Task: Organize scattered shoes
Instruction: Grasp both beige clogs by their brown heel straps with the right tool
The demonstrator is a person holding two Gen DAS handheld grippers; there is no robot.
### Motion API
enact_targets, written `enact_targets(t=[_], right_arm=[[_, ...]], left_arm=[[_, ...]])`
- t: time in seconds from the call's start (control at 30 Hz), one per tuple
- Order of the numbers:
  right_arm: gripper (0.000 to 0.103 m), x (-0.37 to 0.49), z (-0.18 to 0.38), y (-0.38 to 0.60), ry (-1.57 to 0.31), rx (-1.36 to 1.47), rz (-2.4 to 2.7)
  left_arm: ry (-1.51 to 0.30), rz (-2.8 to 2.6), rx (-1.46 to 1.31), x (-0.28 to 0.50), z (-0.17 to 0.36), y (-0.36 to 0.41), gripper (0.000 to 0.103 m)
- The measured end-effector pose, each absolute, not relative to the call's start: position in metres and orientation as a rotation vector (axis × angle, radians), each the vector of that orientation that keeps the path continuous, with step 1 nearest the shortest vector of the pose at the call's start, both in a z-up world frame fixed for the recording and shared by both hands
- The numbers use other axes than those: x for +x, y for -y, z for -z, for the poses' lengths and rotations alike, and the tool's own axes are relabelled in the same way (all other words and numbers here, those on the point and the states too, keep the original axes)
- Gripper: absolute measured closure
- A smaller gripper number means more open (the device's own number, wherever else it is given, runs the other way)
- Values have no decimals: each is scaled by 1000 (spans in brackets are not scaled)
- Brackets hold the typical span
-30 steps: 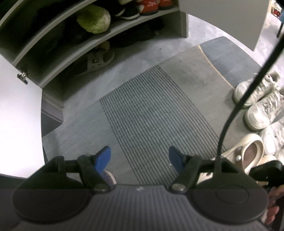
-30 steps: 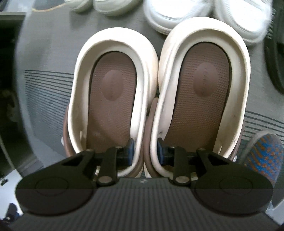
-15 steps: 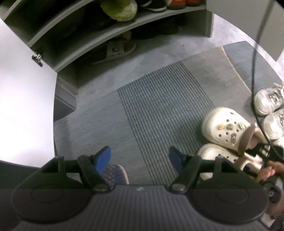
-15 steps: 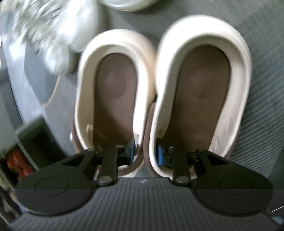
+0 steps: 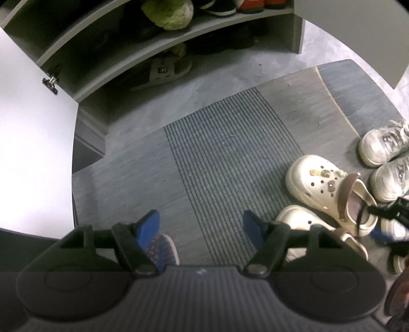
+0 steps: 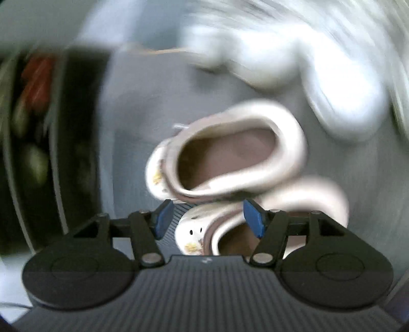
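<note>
Two cream clogs with brown insoles and charms lie on the grey mat (image 5: 230, 166), one (image 5: 314, 178) behind the other (image 5: 299, 222), beside a pair of white sneakers (image 5: 383, 145). The blurred right wrist view shows both clogs (image 6: 230, 153) from behind, lying on the mat below my right gripper (image 6: 208, 217). Its jaws are opening, and the pads touch neither clog. My left gripper (image 5: 200, 224) hangs open over the mat with nothing between its fingers.
A grey shoe rack (image 5: 179, 33) stands at the far side of the floor, holding a green plush slipper (image 5: 168, 12), a grey sandal (image 5: 168, 70) and other shoes. Its white door (image 5: 30, 140) stands open on the left. A person's patterned shoe (image 5: 163, 249) is under the left gripper.
My right gripper was shut on the inner heel rims of both clogs. It has let go, opened and lifted away. The clogs came into the left wrist view and now rest by the sneakers.
</note>
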State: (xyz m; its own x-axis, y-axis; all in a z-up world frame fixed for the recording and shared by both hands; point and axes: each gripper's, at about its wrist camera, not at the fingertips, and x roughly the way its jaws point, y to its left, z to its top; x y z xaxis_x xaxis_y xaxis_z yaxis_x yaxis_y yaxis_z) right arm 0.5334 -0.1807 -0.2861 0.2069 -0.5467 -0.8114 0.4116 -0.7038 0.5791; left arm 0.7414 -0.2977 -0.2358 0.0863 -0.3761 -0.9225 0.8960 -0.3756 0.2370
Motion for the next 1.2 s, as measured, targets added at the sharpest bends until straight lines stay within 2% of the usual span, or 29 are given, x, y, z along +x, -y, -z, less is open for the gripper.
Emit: enact_targets(t=[0.13, 0.2, 0.23, 0.3, 0.33, 0.4, 0.57, 0.8, 0.93, 1.13, 1.2], right_arm=[[40, 519, 309, 232, -131, 1591, 1493], [43, 511, 324, 252, -175, 1586, 1434], [49, 507, 331, 261, -190, 1588, 1405], [72, 511, 350, 286, -263, 1591, 1387], [78, 513, 356, 296, -302, 1586, 1386], [81, 491, 367, 279, -317, 1599, 1362], [85, 480, 350, 260, -419, 1592, 1313], [82, 489, 340, 253, -479, 1487, 1303], [69, 487, 337, 256, -525, 1416, 1201], [46, 519, 319, 231, -990, 934, 867], [45, 532, 324, 222, -1112, 801, 789]], left_arm=[[-581, 1511, 1302, 741, 237, 297, 29], [-580, 1503, 1302, 741, 238, 297, 29], [-578, 1500, 1302, 740, 239, 297, 29], [-572, 1497, 1303, 739, 240, 297, 29], [-572, 1495, 1304, 738, 240, 297, 29], [-573, 1494, 1308, 738, 241, 297, 29], [-579, 1496, 1320, 735, 243, 295, 29], [-565, 1510, 1330, 729, 245, 294, 29], [-578, 1493, 1338, 730, 249, 296, 29], [-585, 1491, 1340, 728, 249, 296, 29], [-588, 1489, 1343, 728, 249, 296, 29]])
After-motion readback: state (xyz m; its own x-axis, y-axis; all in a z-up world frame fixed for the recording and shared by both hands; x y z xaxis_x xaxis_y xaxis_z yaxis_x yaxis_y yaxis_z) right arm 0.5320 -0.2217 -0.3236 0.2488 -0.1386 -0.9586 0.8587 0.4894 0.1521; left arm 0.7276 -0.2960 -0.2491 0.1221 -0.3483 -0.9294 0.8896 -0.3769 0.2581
